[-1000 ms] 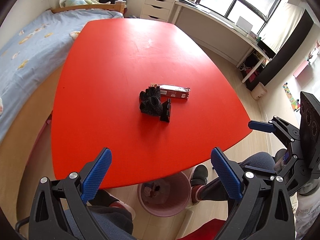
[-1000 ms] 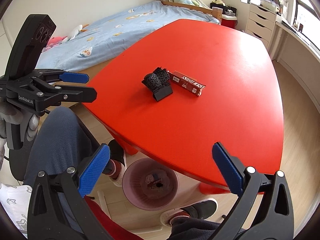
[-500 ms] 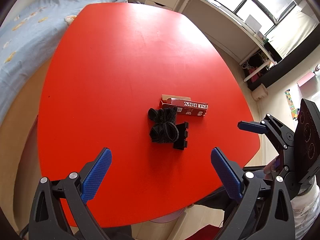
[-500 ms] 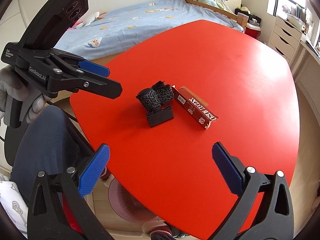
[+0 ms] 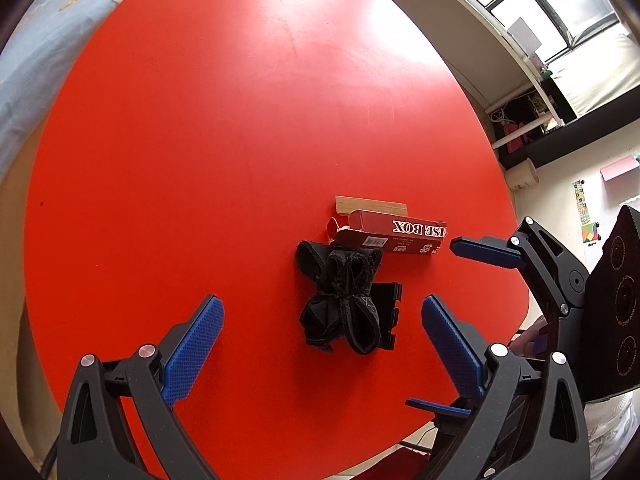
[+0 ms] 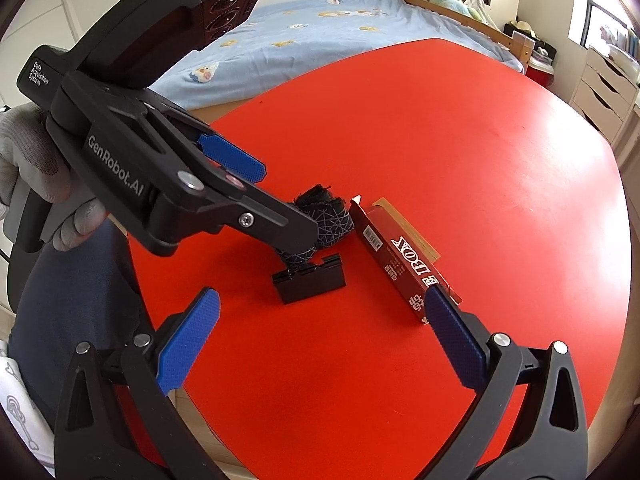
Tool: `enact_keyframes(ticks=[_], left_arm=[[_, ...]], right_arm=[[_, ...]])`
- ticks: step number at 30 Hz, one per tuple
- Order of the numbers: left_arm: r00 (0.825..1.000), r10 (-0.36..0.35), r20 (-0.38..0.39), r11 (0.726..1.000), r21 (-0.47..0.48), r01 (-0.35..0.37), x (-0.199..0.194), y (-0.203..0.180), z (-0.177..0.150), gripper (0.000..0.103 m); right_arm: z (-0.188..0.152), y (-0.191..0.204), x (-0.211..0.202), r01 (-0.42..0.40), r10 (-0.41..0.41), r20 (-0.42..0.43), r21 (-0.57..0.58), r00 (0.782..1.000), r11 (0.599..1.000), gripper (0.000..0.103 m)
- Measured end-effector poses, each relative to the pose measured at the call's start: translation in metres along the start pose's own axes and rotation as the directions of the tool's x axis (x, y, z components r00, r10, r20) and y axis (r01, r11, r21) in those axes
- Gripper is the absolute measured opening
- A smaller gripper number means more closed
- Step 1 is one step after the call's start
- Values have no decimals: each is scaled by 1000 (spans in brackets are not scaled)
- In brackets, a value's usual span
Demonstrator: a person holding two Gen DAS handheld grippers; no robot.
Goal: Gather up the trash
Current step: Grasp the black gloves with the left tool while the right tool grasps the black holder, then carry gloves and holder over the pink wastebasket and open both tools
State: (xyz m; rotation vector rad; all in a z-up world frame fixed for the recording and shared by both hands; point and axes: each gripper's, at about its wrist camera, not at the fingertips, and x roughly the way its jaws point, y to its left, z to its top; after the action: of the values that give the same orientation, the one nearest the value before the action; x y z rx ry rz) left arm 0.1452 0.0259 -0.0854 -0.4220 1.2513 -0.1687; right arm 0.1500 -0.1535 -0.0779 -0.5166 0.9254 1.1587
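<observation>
On the red table [image 5: 200, 140] lie a black fabric bundle [image 5: 340, 300], a flat black plastic piece [image 5: 390, 312] beside it, and a dark red carton [image 5: 400, 236] with one end flap open. My left gripper [image 5: 322, 308] is open and hovers just above the bundle, one finger on each side. My right gripper [image 6: 320, 300] is also open, low over the table, with the black piece [image 6: 310, 282] between its fingers and the carton [image 6: 404, 256] by its right finger. In the right wrist view the left gripper [image 6: 288, 204] partly hides the bundle [image 6: 332, 216].
A bed with a blue cover [image 6: 320, 36] runs along the table's far side. White drawers [image 6: 604, 80] stand at the right. A long white desk under windows [image 5: 480, 12] is beyond the table. A gloved hand [image 6: 28, 168] holds the left gripper above a leg [image 6: 72, 300].
Both grippers have moved forward and down over the table, close to the three items. The pink bin under the table edge has dropped out of view.
</observation>
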Motion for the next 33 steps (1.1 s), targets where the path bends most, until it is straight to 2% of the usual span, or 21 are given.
enact_keyframes(ticks=[3, 7, 16, 20, 22, 24, 33], left_arm=[[1000, -14, -2, 1000, -9, 14, 3, 2, -1, 95], [1000, -19, -2, 1000, 3, 19, 5, 1, 1, 94], [1000, 7, -4, 1000, 29, -7, 4, 0, 1, 54], [1000, -8, -6, 999, 40, 8, 5, -3, 2, 45], [1000, -10, -4, 999, 45, 10, 6, -5, 3, 37], [1000, -8, -3, 998, 55, 8, 6, -7, 4, 34], [999, 17, 32, 996, 91, -20, 4, -13, 6, 30]], right_arm=[[-1, 0, 7, -8, 8, -6, -10, 1000, 1000, 90], [0, 0, 14, -18, 18, -11, -17, 1000, 1000, 84], [-1, -1, 21, -34, 34, 2, -28, 999, 999, 68], [2, -2, 23, -35, 36, 7, -31, 999, 999, 62], [2, -2, 23, -32, 32, 8, -32, 999, 999, 50], [4, -3, 24, -30, 30, 4, -35, 1000, 999, 42], [1, -2, 20, -1, 1, -8, -19, 1000, 1000, 42]])
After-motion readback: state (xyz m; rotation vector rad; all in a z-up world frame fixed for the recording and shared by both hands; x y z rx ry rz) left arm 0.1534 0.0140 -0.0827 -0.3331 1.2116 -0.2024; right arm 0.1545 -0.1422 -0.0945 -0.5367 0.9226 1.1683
